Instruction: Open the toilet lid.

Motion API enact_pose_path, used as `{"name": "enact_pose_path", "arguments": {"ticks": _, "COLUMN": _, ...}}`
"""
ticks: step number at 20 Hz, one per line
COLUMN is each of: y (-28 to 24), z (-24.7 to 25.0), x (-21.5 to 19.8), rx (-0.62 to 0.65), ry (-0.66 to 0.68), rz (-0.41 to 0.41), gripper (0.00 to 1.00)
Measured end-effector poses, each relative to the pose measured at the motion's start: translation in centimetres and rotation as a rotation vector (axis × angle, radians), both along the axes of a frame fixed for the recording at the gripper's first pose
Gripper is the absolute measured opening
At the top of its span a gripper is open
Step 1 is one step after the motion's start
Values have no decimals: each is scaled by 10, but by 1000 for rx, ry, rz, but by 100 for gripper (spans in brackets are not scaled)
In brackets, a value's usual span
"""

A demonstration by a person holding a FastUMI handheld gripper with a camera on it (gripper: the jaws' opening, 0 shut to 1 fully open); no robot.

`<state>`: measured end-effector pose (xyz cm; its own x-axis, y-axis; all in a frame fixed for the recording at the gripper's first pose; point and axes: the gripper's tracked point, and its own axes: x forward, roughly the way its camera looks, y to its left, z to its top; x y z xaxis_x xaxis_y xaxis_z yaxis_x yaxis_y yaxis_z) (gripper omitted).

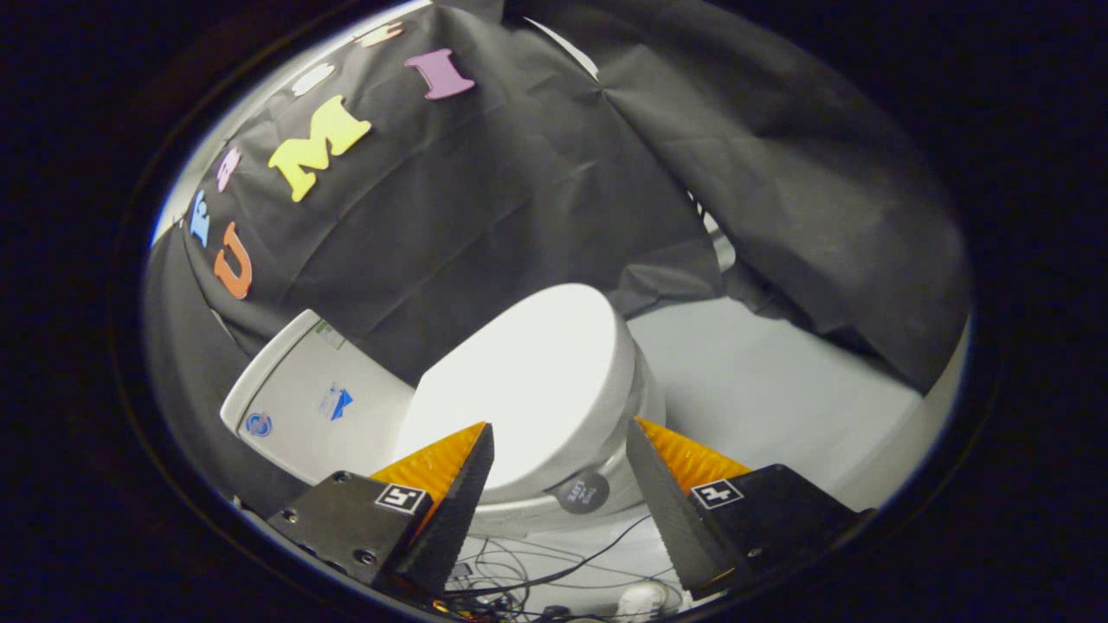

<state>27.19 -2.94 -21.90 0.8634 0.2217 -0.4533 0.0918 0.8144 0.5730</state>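
Observation:
A white toilet stands just ahead of my fingers, tilted in the view. Its lid [528,381] lies down flat over the seat and bowl [554,510]. The white tank [316,402] sits beyond the lid, to the left, against the black cloth wall. My gripper [561,433] is open, with the near edge of the lid showing in the wide gap between its two fingers. Neither finger touches the lid. A small round dark sticker [582,493] sits on the bowl's side below the lid's edge.
Pale floor [762,381] spreads to the right of the toilet, up to the black cloth wall [485,199]. Thin dark cables [554,567] and a small white object [642,597] lie on the floor beneath the fingers.

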Motion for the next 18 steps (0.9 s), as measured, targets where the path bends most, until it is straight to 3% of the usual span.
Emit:
{"name": "enact_pose_path", "arguments": {"ticks": 8, "y": 16, "z": -54, "x": -7, "rx": 183, "ry": 149, "rz": 27, "gripper": 73}}
{"name": "enact_pose_path", "arguments": {"ticks": 12, "y": 34, "z": -73, "x": -1, "rx": 247, "ry": 195, "rz": 54, "gripper": 68}}
{"name": "enact_pose_path", "arguments": {"ticks": 14, "y": 42, "z": -82, "x": 1, "rx": 294, "ry": 221, "rz": 62, "gripper": 60}}
{"name": "enact_pose_path", "arguments": {"ticks": 18, "y": 49, "z": -84, "x": 6, "rx": 348, "ry": 214, "rz": 74, "gripper": 33}}
